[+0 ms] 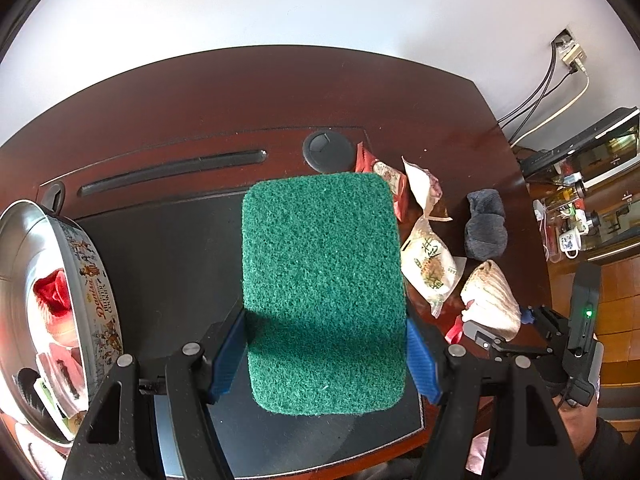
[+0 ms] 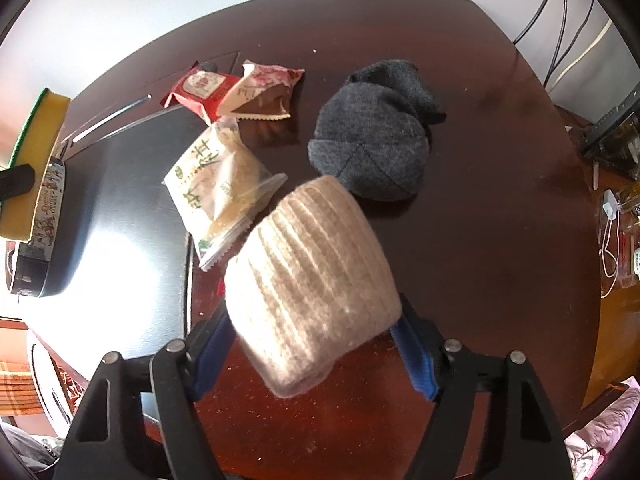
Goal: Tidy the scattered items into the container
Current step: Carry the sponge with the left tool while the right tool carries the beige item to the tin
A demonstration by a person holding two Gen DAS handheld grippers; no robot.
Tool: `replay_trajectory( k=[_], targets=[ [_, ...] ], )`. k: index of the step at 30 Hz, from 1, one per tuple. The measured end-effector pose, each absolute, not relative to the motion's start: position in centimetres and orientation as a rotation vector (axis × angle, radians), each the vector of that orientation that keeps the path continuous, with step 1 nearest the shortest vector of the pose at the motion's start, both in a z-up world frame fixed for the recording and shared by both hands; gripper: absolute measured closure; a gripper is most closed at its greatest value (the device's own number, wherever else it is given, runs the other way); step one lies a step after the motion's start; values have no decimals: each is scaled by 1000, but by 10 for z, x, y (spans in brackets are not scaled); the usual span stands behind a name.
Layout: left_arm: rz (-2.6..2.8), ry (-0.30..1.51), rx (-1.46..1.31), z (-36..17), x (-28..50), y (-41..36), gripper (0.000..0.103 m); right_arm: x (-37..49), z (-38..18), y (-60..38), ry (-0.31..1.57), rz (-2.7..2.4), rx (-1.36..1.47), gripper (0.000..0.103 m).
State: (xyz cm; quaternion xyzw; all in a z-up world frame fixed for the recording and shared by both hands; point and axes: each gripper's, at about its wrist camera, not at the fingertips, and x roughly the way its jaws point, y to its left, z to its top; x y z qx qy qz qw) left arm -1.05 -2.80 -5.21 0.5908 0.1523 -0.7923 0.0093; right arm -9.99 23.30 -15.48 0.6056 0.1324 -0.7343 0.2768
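The left gripper [image 1: 326,354] clamps a green scouring sponge [image 1: 322,292] between its blue pads, beside the cookie tin [image 1: 86,280] — while the right gripper [image 2: 314,354] pinches a beige rolled sock [image 2: 312,284] above the desk [image 2: 500,220], near the grey sock [image 2: 372,136].

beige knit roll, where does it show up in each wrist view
Left wrist view: the beige knit roll sits at the right edge, held in the right claw, just right of the green-print snack bag.
Right wrist view: it fills the lower centre, clamped between the blue pads.
Shared landmark: the dark grey sock bundle lies just beyond it in both.
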Motion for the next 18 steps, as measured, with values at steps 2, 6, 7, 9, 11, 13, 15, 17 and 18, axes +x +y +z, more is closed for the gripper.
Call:
replay_trajectory(
  k=[2, 6, 7, 9, 11, 13, 15, 17, 18],
  targets=[
    [-2478, 483, 1841, -50, -9, -29, 31, -99, -152, 234, 352, -1974, 1622, 28],
    [-2495, 480, 1822, -42, -5, -31, 31, -95, -142, 238, 340, -1987, 1609, 28],
    [-2501, 478, 1814, -40, -4, -32, 31, -95, -138, 238, 339, -1992, 1605, 28],
    [-2515, 479, 1792, -34, -1, -35, 31, -92, -128, 239, 332, -2005, 1593, 28],
    [-2527, 478, 1774, -29, 1, -39, 31, -105, -119, 233, 331, -2010, 1583, 28],
    [-2532, 476, 1763, -26, 6, -43, 31, -105, -113, 229, 338, -2010, 1571, 28],
    [-2534, 475, 1756, -24, 11, -47, 31, -94, -109, 225, 344, -2008, 1553, 28],
    [-2536, 474, 1747, -21, 16, -53, 31, -84, -106, 214, 347, -2005, 1536, 28],
    [-2536, 477, 1738, -20, 19, -57, 31, -79, -105, 205, 345, -2002, 1528, 28]
  ],
)
